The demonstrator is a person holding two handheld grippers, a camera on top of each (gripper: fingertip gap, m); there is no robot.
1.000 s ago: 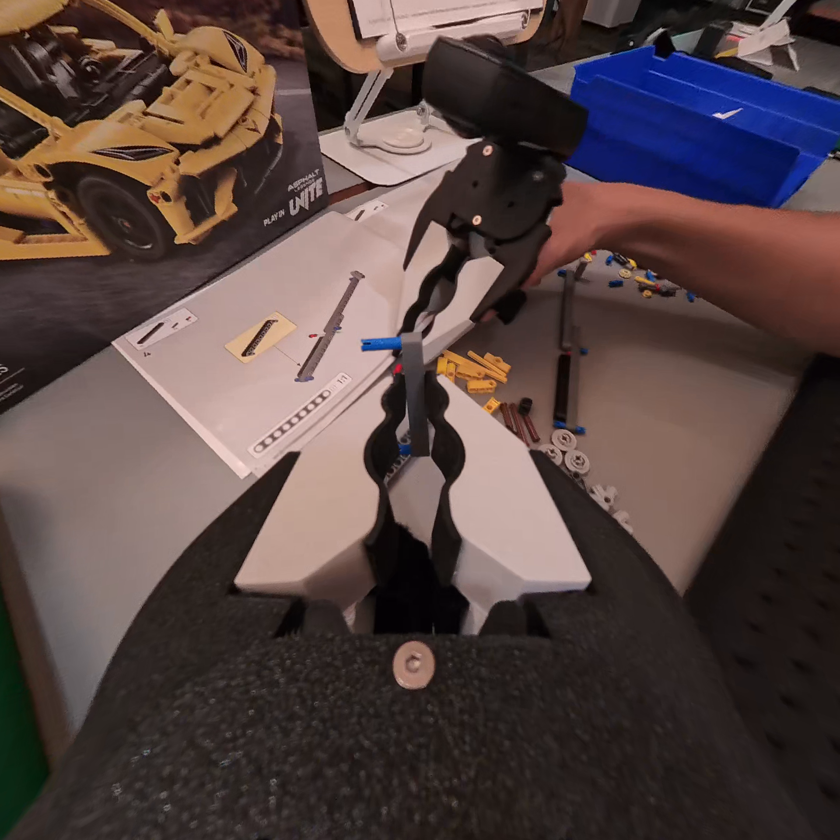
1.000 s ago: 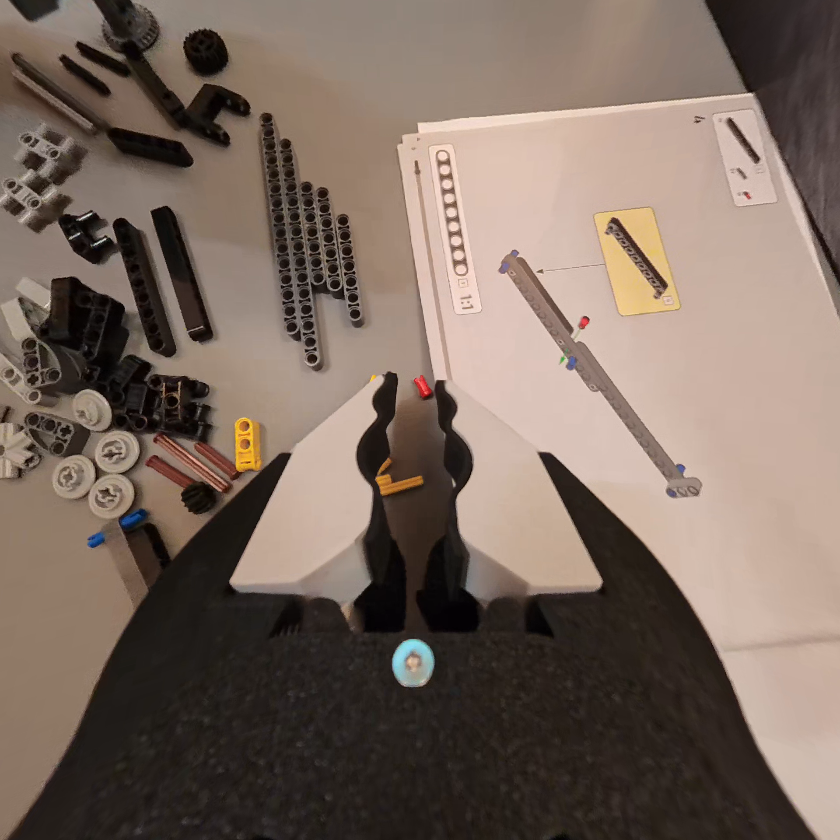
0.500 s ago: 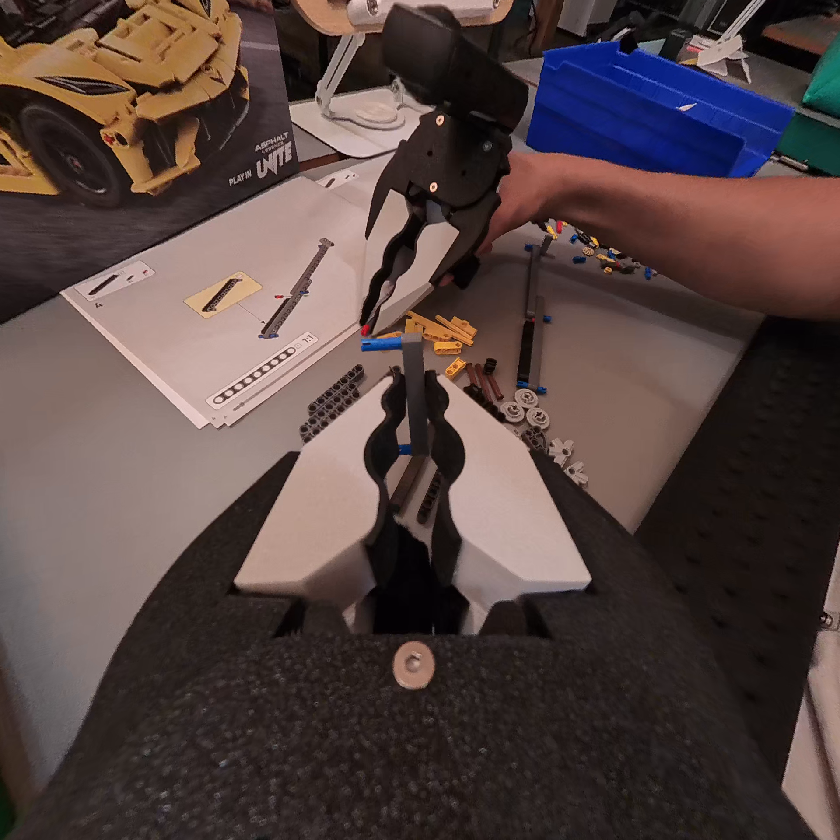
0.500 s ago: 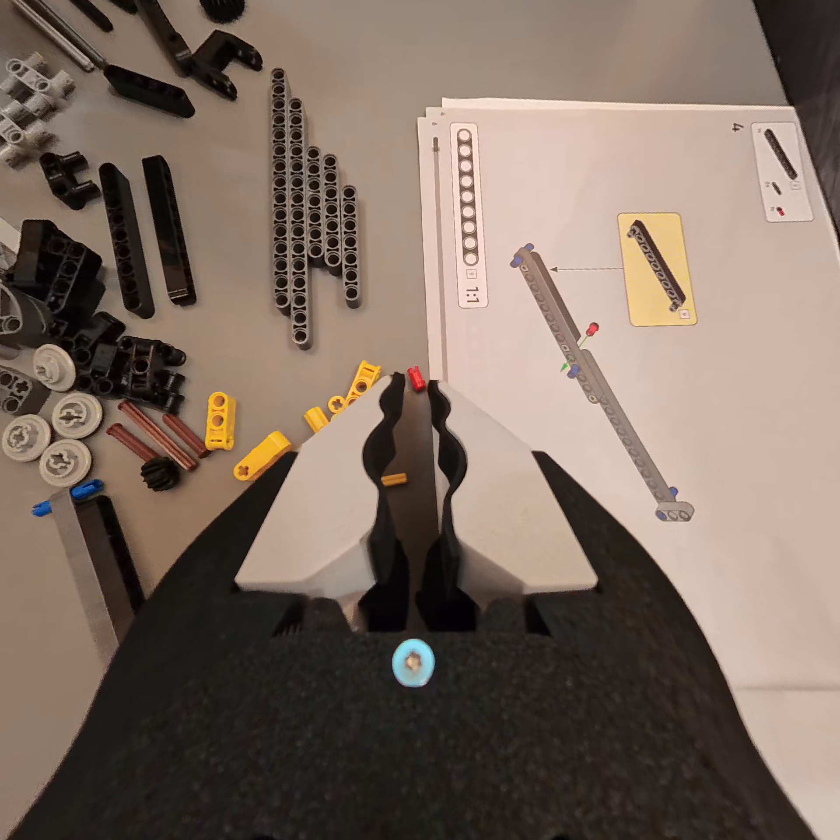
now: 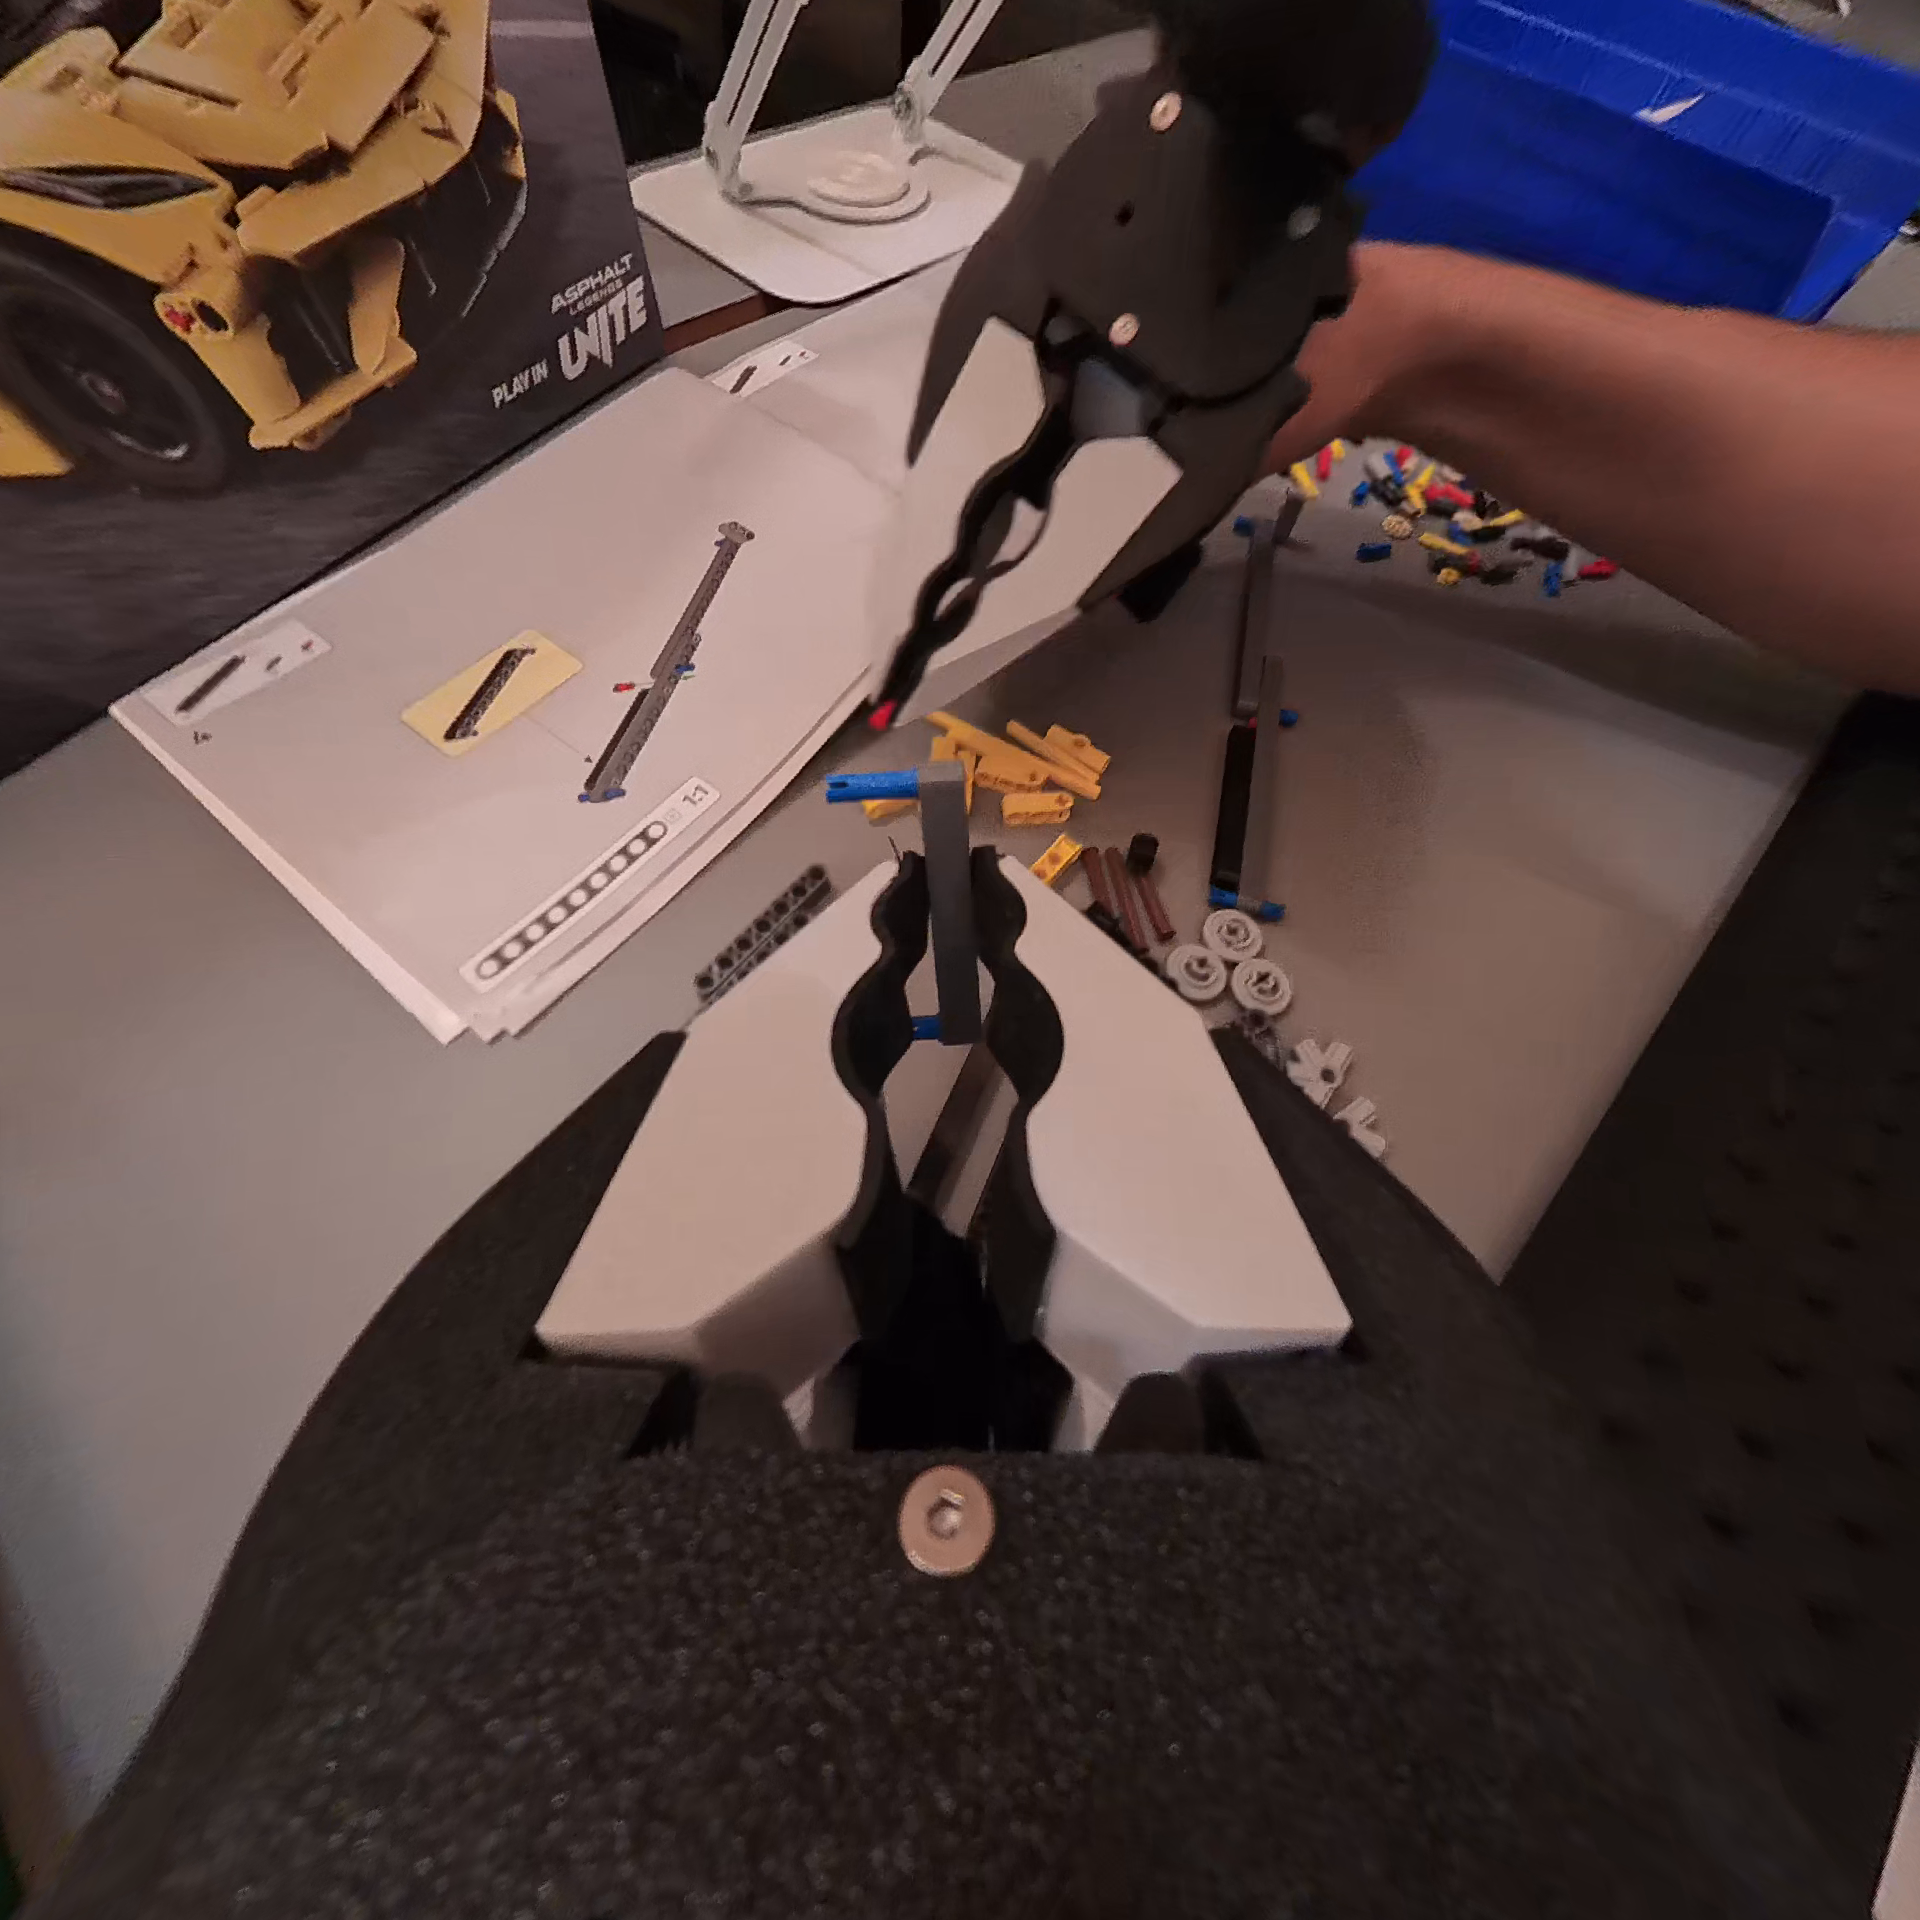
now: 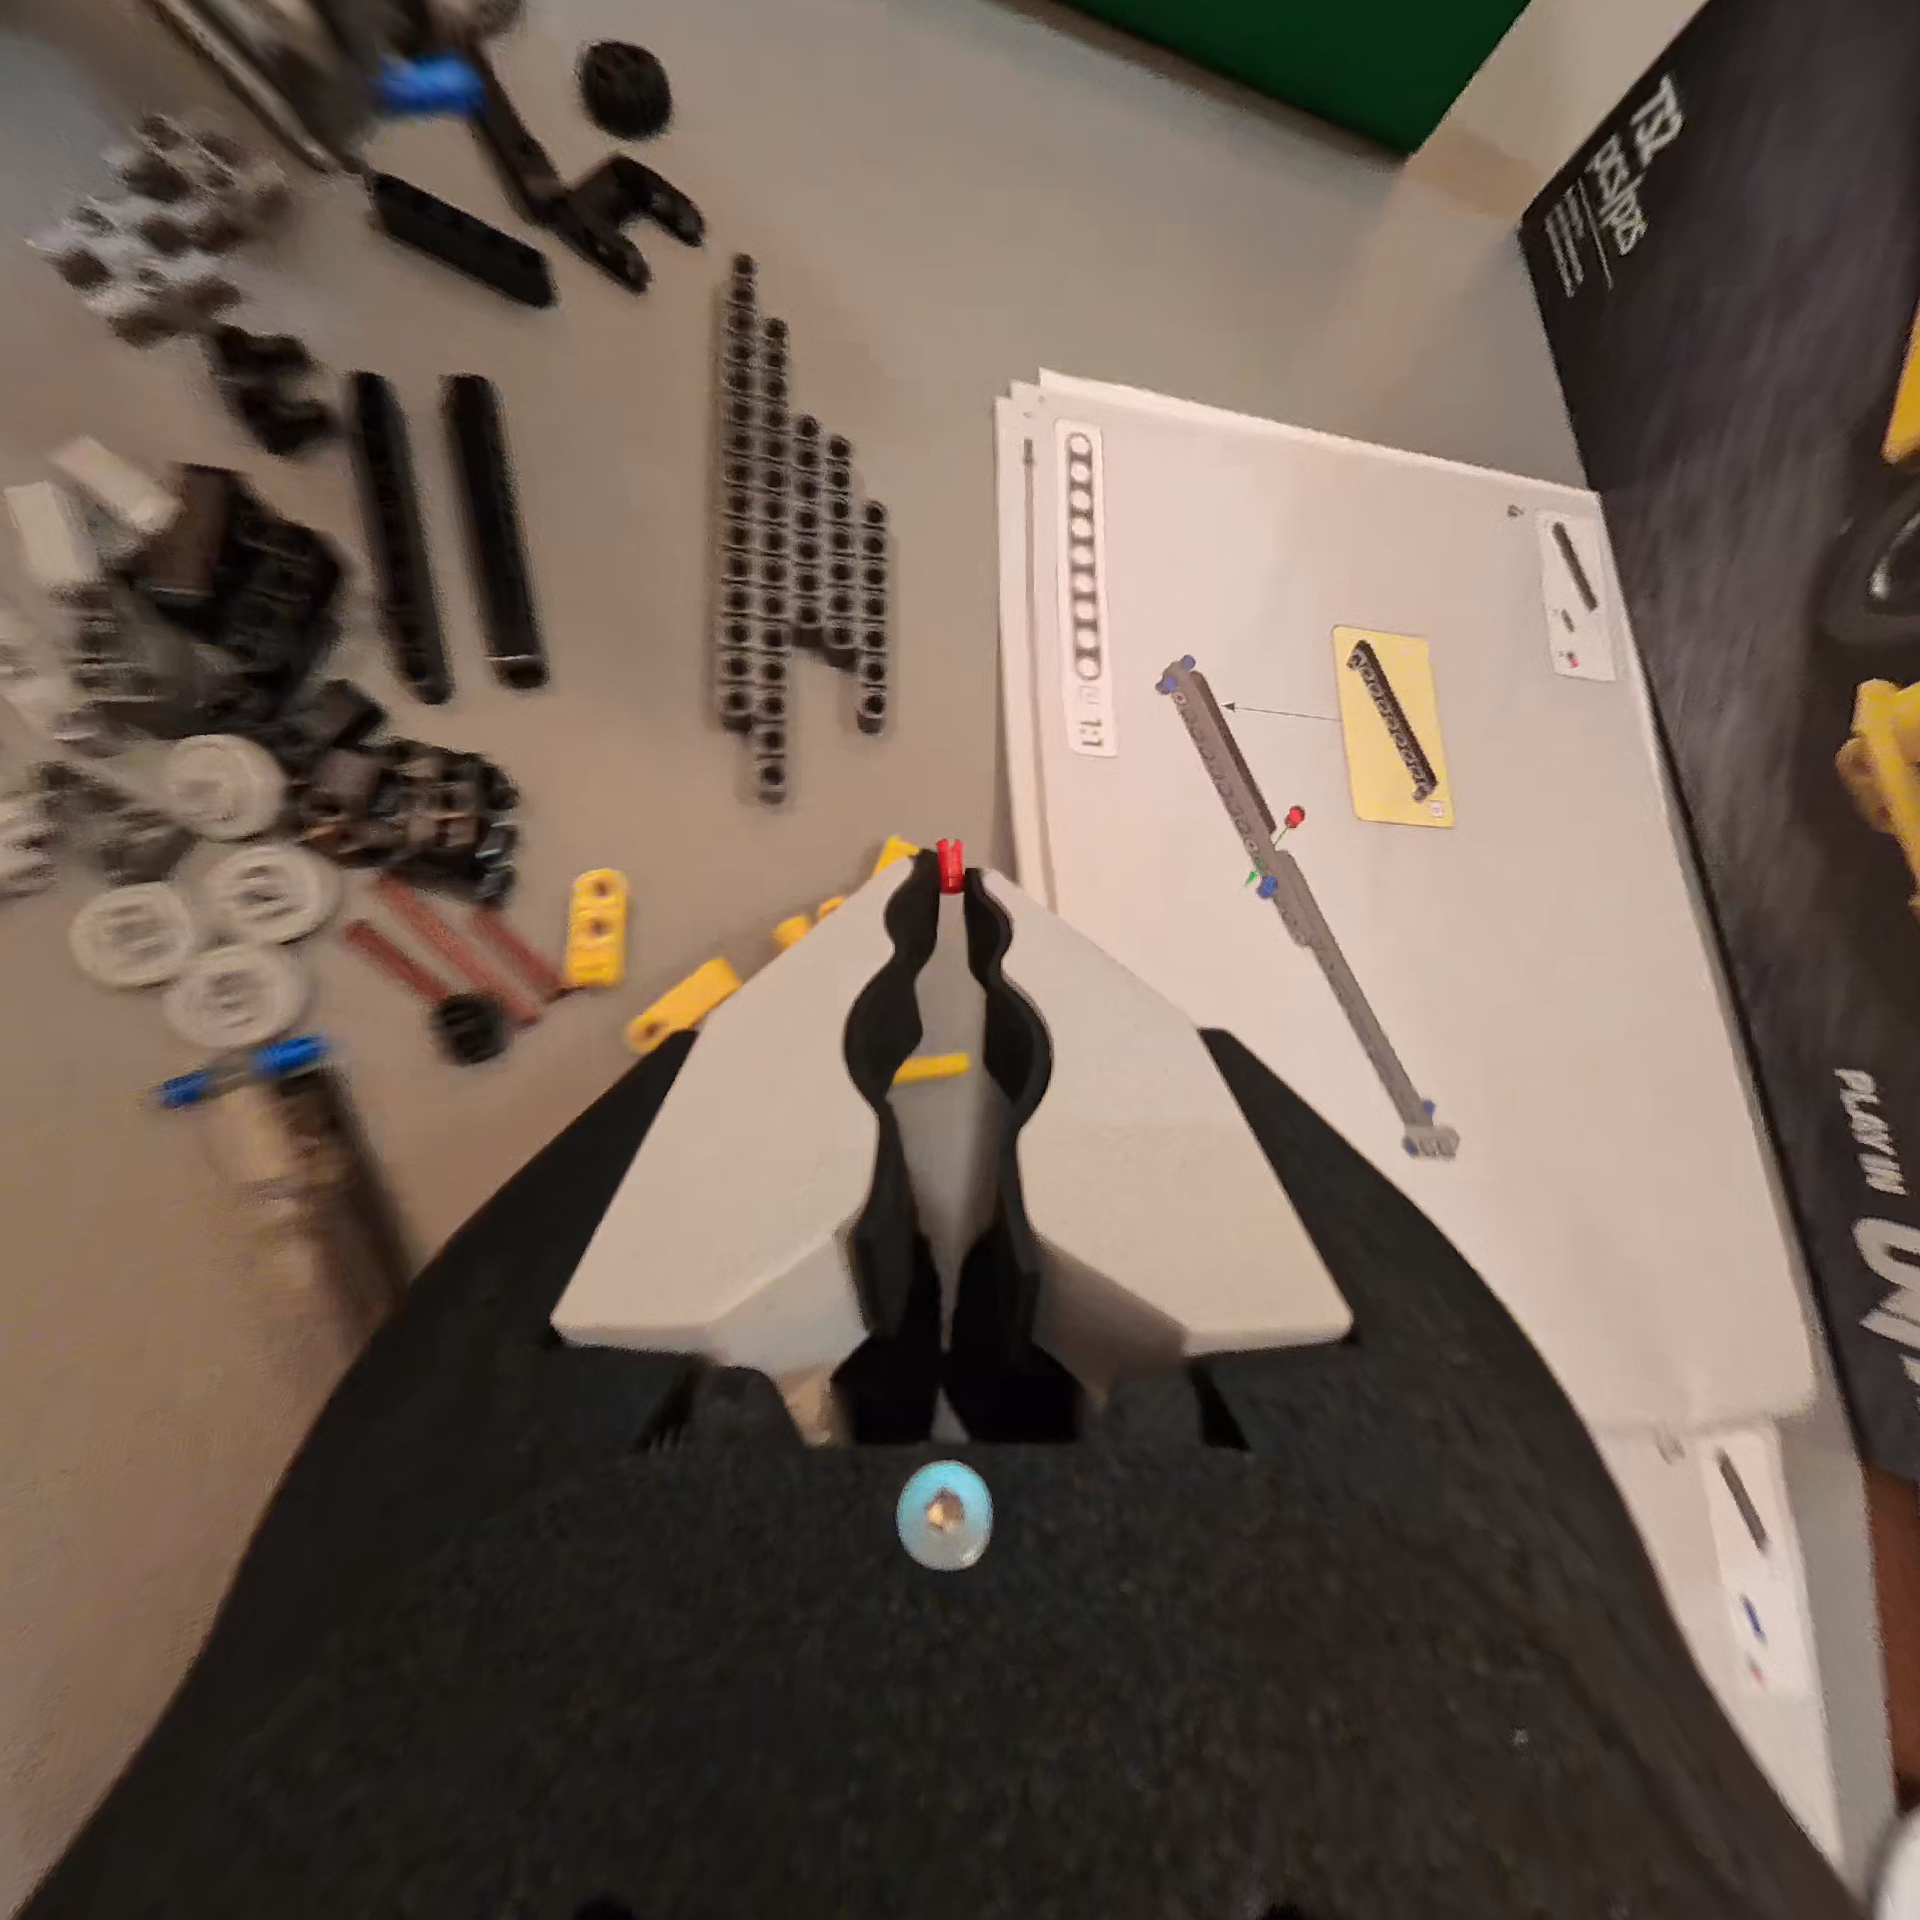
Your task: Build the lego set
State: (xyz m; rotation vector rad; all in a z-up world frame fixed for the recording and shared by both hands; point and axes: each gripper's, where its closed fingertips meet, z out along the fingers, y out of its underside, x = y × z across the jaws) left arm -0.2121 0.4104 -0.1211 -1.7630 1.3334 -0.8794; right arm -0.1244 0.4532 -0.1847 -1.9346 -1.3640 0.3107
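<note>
Grey beam (image 5: 952,914) is held upright, pinched by the left gripper (image 5: 943,868). Red pin (image 6: 949,864), clamped at the tips of the right gripper (image 6: 948,883), is carried above-left of the beam, near.

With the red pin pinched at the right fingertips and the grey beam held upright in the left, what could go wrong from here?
1. The red pin sits at the very tip of the right gripper; it could twist or pop out during insertion.
2. The grey beam is gripped low in the left gripper, so pushing near its top may lever it sideways.
3. A dropped pin could vanish among the yellow pieces.
</note>
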